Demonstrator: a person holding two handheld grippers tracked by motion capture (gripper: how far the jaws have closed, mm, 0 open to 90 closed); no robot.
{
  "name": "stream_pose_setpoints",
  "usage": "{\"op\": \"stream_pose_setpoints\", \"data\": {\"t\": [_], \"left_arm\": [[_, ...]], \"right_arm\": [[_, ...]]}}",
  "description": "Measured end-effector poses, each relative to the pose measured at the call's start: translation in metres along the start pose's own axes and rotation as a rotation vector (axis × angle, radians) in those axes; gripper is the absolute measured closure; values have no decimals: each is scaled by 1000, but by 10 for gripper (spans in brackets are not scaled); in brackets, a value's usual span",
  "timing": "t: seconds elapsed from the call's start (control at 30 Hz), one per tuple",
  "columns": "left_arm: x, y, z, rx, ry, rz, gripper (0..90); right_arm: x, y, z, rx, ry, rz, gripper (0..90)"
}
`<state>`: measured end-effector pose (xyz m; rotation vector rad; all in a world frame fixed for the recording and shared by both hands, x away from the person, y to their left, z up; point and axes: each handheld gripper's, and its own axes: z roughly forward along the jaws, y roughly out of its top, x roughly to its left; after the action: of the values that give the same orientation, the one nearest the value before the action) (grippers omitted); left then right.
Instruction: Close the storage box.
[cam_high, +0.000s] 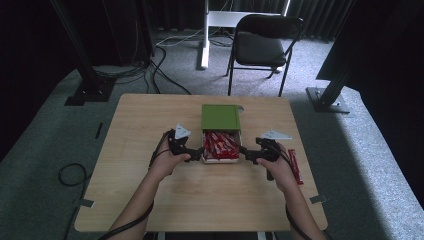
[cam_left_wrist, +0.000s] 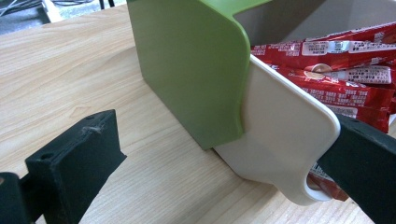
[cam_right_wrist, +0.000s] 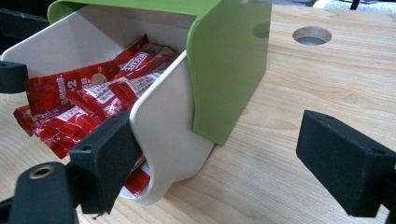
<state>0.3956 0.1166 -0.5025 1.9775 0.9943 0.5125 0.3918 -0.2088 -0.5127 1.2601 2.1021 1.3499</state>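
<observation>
From the high view, a white drawer (cam_high: 220, 159) full of red packets (cam_high: 218, 145) sticks halfway out of a green box (cam_high: 220, 118) in the middle of the table (cam_high: 150, 120); its back is hidden inside. In the left gripper view, the left gripper (cam_left_wrist: 224, 158) is wide open around the drawer's corner. In the right gripper view, the right gripper (cam_right_wrist: 224, 154) is wide open too, one jaw inside the drawer.

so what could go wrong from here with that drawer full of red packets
The white drawer sits partly out of the green sleeve, with one jaw of each open gripper inside its front corners. Uneven pushing or pulling by the left gripper and right gripper could skew and jam it. The red packets are heaped loosely, so one might catch on the sleeve's edge. The light box could also slide on the table.
</observation>
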Motion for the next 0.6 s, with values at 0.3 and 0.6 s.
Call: {"op": "stream_pose_setpoints", "data": {"t": [0.3, 0.6], "left_arm": [[3, 4, 4, 2, 5, 2, 14], [7, 6, 7, 0, 7, 0, 14]], "right_arm": [[-2, 3, 4, 2, -7, 13, 129], [-5, 7, 8, 5, -10, 16, 127]]}}
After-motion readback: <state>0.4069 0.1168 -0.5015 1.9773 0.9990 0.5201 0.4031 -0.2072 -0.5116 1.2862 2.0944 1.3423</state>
